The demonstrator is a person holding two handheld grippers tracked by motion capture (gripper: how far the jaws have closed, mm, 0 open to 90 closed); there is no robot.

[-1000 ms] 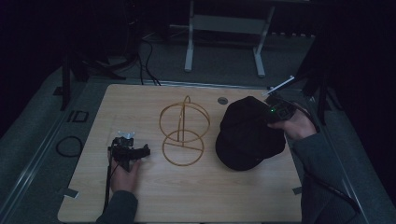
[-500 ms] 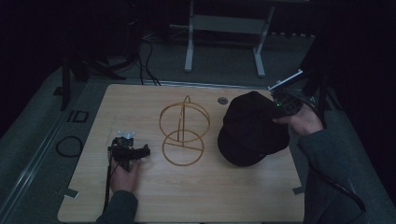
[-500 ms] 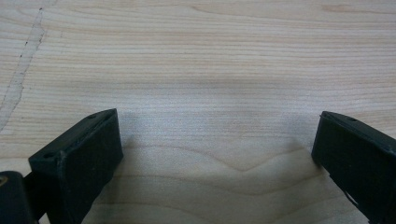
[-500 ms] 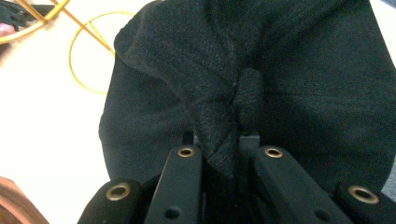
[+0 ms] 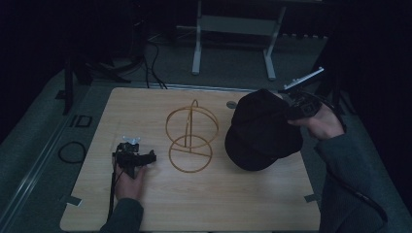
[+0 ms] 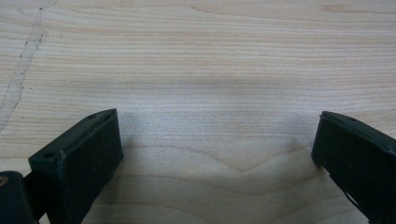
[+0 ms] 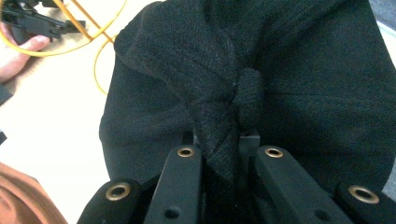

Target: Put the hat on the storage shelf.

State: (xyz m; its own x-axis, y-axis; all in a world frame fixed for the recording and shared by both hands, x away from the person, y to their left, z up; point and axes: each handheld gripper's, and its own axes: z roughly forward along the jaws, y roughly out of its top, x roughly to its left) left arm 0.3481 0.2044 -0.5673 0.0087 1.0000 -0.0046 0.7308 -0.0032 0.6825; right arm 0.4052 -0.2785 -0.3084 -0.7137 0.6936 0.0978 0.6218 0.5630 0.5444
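Note:
A black cloth cap hangs tilted over the right side of the wooden table. My right gripper is shut on a bunched fold of the cap, pinched between its two black jaws. A gold wire stand, made of rings on a round base, rises at the table's middle, left of the cap. My left gripper rests low on the table near its left front, with its jaws spread wide over bare wood and nothing between them.
A small round insert sits in the table near its far edge. A grey metal frame with two legs stands on the floor behind the table. Cables lie on the floor to the left.
My right gripper has lifted the cap's gripped edge, so the cap now stands more tilted off the table. The left gripper has stayed where it was.

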